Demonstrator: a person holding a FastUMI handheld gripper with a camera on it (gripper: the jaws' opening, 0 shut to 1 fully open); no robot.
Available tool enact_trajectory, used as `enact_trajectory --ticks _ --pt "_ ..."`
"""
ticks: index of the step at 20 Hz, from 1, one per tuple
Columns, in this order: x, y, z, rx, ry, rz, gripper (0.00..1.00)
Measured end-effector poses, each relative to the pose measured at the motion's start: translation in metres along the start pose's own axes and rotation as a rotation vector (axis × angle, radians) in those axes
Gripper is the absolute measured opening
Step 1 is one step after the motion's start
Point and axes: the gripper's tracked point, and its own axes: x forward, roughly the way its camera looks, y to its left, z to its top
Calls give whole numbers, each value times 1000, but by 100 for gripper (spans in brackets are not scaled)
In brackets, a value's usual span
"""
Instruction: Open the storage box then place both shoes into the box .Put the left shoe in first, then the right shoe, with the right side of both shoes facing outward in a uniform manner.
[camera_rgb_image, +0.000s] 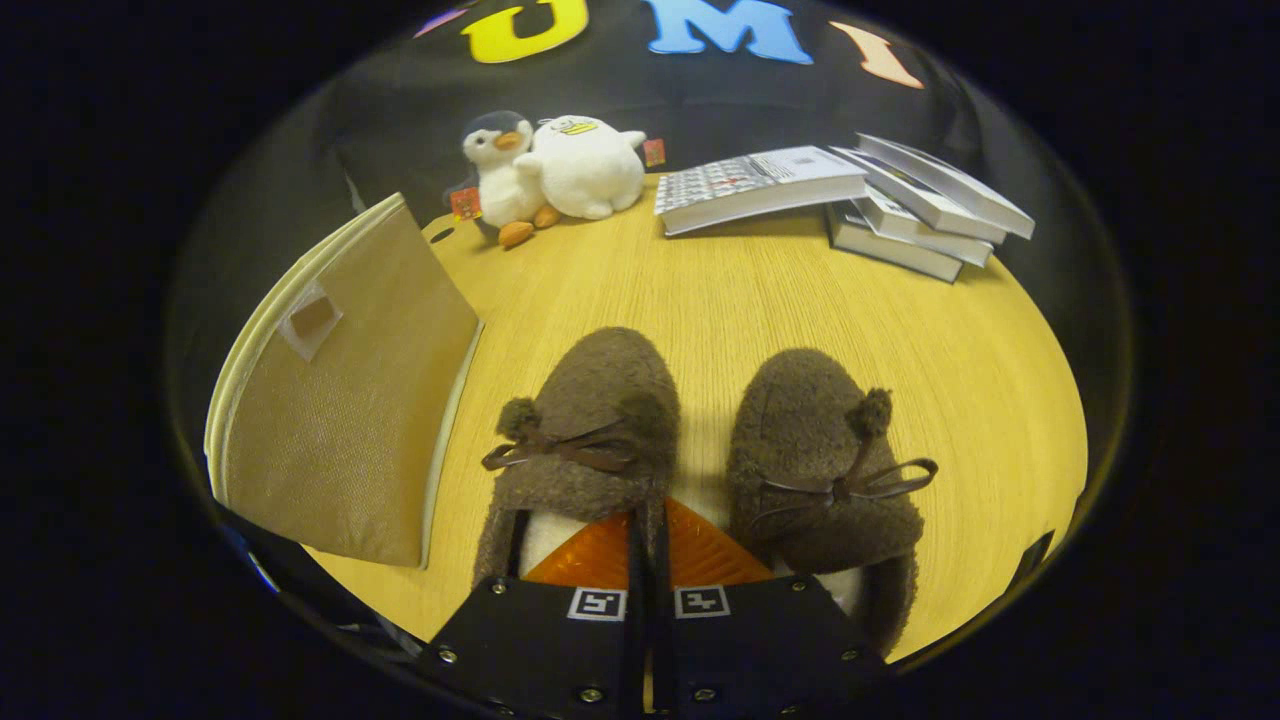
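Two brown fuzzy shoes with bow laces lie side by side on the wooden table, toes pointing away from me. On the left shoe my gripper is shut, pinching the wall that faces the other shoe: one finger is inside the opening on the pale lining, the other in the gap between the shoes. The right shoe rests untouched just right of the fingers. Left of the shoes stands the beige fabric storage box, showing a tilted panel with a small label pocket; its inside is hidden.
Beyond the shoes, at the back of the table, sit a penguin plush and a white plush. To their right lie a thick book and a stack of books. Bare tabletop lies between shoes and books.
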Motion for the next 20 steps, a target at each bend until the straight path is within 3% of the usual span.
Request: enact_trajectory --ticks 9,20 --pt "-40 23 38 176 -40 93 3" --pt "-112 85 124 217 -186 198 3"
